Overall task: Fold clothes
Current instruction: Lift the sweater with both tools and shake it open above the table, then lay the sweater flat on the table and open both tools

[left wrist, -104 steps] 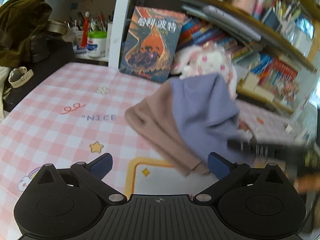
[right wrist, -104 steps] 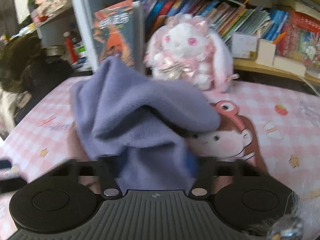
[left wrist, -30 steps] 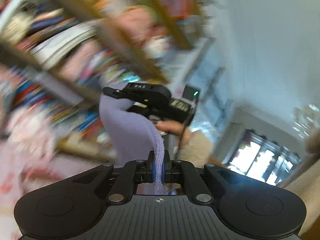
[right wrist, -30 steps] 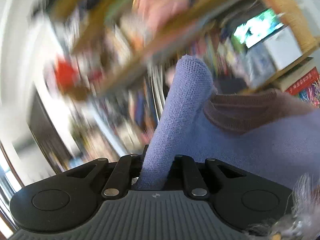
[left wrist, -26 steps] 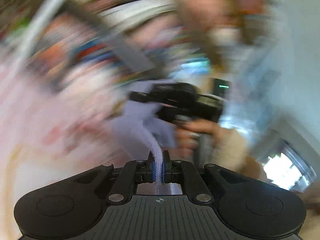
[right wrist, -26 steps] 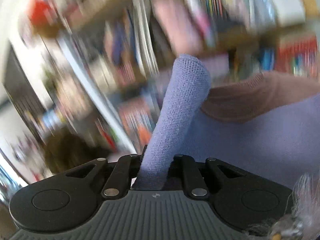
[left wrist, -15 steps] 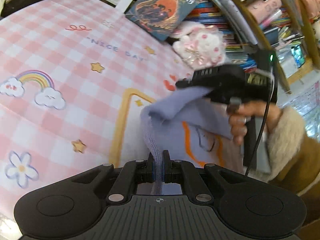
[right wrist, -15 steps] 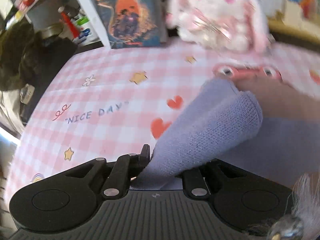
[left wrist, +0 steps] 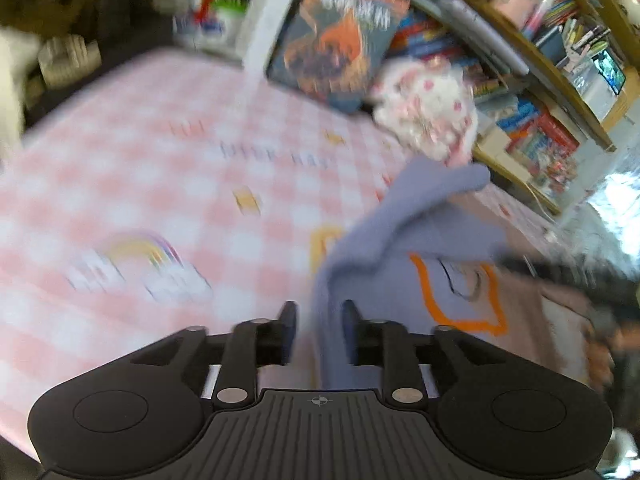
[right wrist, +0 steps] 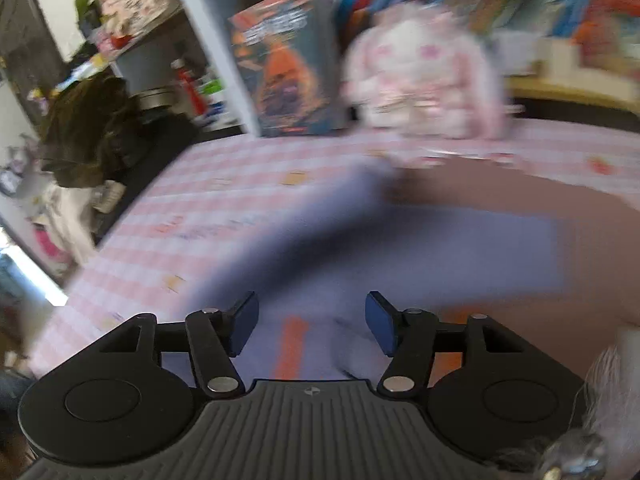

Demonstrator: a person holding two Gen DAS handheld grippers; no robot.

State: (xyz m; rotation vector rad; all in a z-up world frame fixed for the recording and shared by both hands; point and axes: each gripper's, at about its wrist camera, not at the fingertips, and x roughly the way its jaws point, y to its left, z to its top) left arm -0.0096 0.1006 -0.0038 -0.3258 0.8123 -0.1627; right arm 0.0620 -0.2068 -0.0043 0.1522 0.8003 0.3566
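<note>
One garment: a soft lavender-and-brown knit sweater [left wrist: 404,236] with an orange outline print, lying on one pink-and-white checked tablecloth [left wrist: 132,168]; it fills the lower right of the left wrist view and the centre and right of the right wrist view, blurred in both. Two grippers. The black left gripper [left wrist: 317,330], bottom centre of its frame, has its two blue-padded fingers parted, with a lavender fold of the sweater passing up between them; whether either pad touches the cloth cannot be told through the blur. The black right gripper [right wrist: 311,324], bottom centre of its frame, has its two fingers spread wide above the lavender panel, pinching nothing; one orange stripe of the print shows in the gap. The same right gripper appears as a dark smear at the right edge of the left wrist view, with part of one hand [left wrist: 600,344] below it. One white-and-pink plush rabbit [right wrist: 420,72] sits at the far edge of the cloth, upper centre-right, just beyond the brown part of the sweater. One upright book with a dark blue and orange cover [right wrist: 284,60] stands just left of the rabbit. One wooden bookshelf with rows of coloured books [left wrist: 532,80] crosses the upper right. One dark olive bundle of fabric [right wrist: 88,128] sits at the left edge, off the cloth.
</note>
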